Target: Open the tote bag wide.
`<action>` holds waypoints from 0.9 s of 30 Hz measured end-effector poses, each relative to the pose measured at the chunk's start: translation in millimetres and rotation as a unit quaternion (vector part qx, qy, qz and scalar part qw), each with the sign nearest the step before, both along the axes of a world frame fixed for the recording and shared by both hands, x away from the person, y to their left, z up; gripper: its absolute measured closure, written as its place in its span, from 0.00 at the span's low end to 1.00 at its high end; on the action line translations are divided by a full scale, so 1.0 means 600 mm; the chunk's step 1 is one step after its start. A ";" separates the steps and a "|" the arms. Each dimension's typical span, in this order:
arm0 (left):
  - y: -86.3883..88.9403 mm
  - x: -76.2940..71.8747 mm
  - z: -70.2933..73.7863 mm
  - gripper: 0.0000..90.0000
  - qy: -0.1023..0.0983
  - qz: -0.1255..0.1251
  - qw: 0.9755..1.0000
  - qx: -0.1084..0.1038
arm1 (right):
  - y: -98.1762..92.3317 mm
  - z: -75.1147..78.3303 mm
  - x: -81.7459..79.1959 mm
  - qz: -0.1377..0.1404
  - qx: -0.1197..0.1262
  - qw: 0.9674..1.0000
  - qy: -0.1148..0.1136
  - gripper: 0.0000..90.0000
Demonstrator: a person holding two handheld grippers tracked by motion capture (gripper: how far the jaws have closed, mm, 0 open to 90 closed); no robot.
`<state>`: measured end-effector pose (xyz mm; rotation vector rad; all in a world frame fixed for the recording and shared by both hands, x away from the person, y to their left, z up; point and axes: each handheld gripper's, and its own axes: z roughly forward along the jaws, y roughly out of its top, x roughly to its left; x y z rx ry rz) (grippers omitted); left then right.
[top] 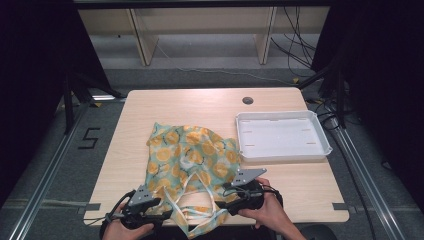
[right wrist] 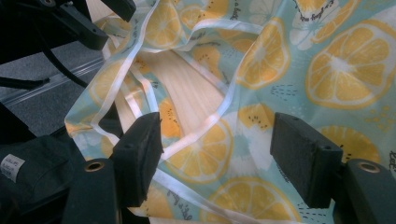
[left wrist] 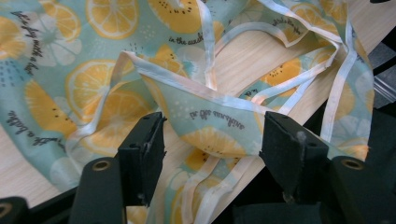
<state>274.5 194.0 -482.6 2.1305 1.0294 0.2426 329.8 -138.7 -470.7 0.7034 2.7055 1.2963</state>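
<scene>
The apron (top: 192,160) is crumpled pale-green cloth printed with lemon slices, white straps looping at the table's (top: 300,195) near edge; the left tongs (left wrist: 212,140) stand open around a raised hem fold; the right tongs (right wrist: 217,156) gape over the cloth, gripping nothing.

Bare tabletop (top: 150,107) left of and behind the lemon-print cloth (top: 192,150), easy passage for my tools. White tray (top: 282,135) blocks the right; cloth covers front centre.
</scene>
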 end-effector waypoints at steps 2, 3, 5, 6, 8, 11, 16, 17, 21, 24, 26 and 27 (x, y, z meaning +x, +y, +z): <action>-0.001 0.001 0.001 0.42 0.008 -0.004 1.000 -0.006 | 0.000 -0.001 0.000 -0.005 0.001 1.000 0.000 0.39; -0.001 0.003 0.000 0.42 0.004 -0.005 1.000 -0.008 | 0.000 -0.002 0.001 -0.006 0.000 1.000 0.001 0.39; -0.001 0.006 -0.002 0.42 0.013 0.003 1.000 -0.010 | 0.000 -0.002 0.001 -0.005 0.001 1.000 0.003 0.39; -0.001 0.006 -0.002 0.42 0.013 0.003 1.000 -0.010 | 0.000 -0.002 0.001 -0.005 0.001 1.000 0.003 0.39; -0.003 0.012 -0.011 0.40 0.033 0.012 0.999 -0.008 | 0.001 -0.002 0.001 -0.003 0.000 1.000 0.003 0.39; -0.013 0.026 -0.023 0.39 0.053 -0.002 0.999 -0.013 | 0.001 -0.001 0.000 -0.002 0.001 1.000 0.006 0.39; -0.018 0.045 -0.029 0.64 0.053 -0.022 0.998 -0.023 | 0.002 -0.003 0.002 -0.002 0.002 1.000 0.002 0.39; -0.017 0.049 -0.025 0.81 0.044 -0.032 0.998 -0.022 | 0.001 -0.002 0.002 -0.001 0.002 1.000 0.003 0.39; -0.024 0.054 0.004 0.96 0.014 -0.027 0.998 -0.062 | 0.002 0.001 0.001 0.003 0.005 1.000 -0.003 0.40; -0.028 0.068 0.034 0.97 -0.009 -0.034 0.996 -0.087 | 0.006 0.004 -0.002 0.007 0.005 1.000 0.000 0.40; -0.034 0.078 0.055 0.97 -0.028 -0.033 0.994 -0.096 | 0.007 0.006 -0.004 0.008 0.006 1.000 0.002 0.40; -0.036 0.085 0.068 0.97 -0.026 -0.036 0.994 -0.097 | 0.008 0.007 -0.005 0.012 0.006 1.000 -0.002 0.39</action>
